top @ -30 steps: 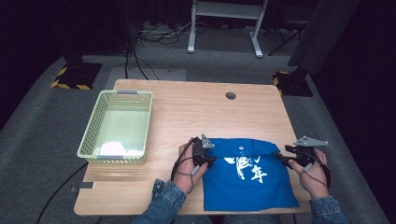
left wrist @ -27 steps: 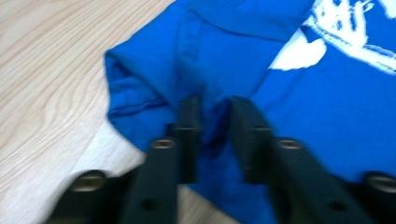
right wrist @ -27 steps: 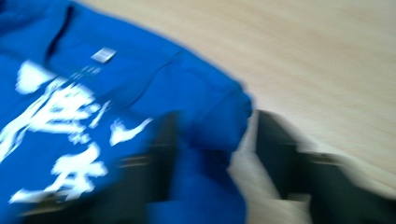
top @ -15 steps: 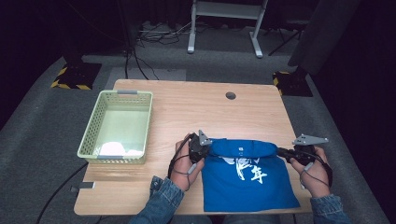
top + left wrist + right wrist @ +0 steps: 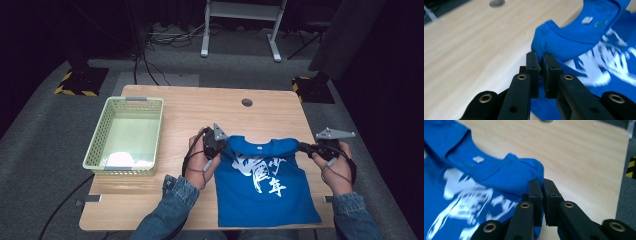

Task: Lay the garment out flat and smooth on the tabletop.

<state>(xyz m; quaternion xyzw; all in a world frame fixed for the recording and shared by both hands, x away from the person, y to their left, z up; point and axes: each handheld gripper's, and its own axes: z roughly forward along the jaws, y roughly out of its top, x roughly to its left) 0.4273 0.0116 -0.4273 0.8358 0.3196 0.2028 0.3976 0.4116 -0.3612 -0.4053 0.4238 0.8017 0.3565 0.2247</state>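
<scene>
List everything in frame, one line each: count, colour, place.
T-shirt: 1, blue with white print, near right part of the table, pinched at both shoulders.
Basket: 1, pale green, left side of the table, something white inside.
Table: 1, light wood, centre, round hole near its far edge.
Frame legs: 1 set, white, on the floor beyond the table.
Hazard-striped blocks: 2, yellow and black, floor at the far corners.
Left tongs: 1, black, shut on the shirt's shoulder.
Right tongs: 1, black, shut on the other shoulder.
Hands: 2, denim sleeves, from the near edge.
</scene>
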